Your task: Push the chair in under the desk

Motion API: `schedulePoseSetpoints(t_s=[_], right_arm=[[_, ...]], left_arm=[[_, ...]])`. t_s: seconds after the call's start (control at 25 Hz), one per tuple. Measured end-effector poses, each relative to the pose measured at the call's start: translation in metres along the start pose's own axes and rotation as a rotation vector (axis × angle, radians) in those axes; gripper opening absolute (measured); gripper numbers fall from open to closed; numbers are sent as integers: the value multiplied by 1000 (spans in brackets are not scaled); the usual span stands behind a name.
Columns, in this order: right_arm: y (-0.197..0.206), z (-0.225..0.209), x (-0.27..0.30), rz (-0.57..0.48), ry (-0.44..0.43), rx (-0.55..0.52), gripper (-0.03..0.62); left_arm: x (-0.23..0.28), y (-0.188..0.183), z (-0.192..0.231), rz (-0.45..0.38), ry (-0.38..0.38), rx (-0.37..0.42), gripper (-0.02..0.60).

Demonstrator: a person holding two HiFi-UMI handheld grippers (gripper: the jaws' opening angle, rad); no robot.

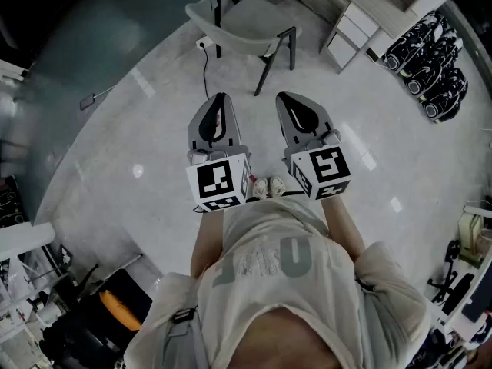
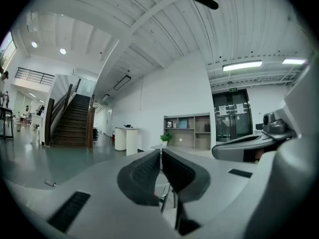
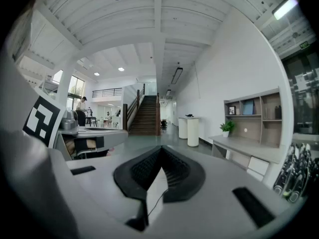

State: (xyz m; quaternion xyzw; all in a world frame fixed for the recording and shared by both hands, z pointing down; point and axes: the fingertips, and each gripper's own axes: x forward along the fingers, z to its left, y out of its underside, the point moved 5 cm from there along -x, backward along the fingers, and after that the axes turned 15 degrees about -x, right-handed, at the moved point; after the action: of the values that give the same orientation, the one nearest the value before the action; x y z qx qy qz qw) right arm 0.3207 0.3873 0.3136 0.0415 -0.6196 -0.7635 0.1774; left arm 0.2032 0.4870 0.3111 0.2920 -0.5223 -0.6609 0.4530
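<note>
Head view told me the job had not begun: the chair [image 1: 247, 18] stood out on the pale floor [image 1: 154, 129], near the desk [image 1: 374, 4] but not tucked under it, well ahead of both tools, so by my judgement the whole approach and push were left. I held the left gripper [image 1: 220, 102] and the right gripper [image 1: 286, 102] side by side, each with its jaws pressed together on nothing. The chair looked light: a pale grey moulded shell, upright on thin dark legs, seat bare.

Bare floor [image 1: 154, 129] seemingly clear to chair [image 1: 254, 18]
</note>
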Motion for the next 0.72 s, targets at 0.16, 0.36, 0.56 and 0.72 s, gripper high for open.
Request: schedulePoseSetpoints(t_s=[0.16, 0.36, 0.56, 0.72], right_arm=[[-3, 4, 5, -16, -17, 20, 15], [-2, 5, 7, 0, 7, -4, 15], [4, 8, 10, 14, 66, 37, 15], [10, 2, 12, 40, 105, -16, 17]], left_arm=[[0, -5, 10, -16, -5, -17, 23], [-2, -12, 27, -45, -21, -40, 23], [-2, -12, 54, -69, -31, -70, 23], [5, -4, 73, -62, -47, -91, 23]])
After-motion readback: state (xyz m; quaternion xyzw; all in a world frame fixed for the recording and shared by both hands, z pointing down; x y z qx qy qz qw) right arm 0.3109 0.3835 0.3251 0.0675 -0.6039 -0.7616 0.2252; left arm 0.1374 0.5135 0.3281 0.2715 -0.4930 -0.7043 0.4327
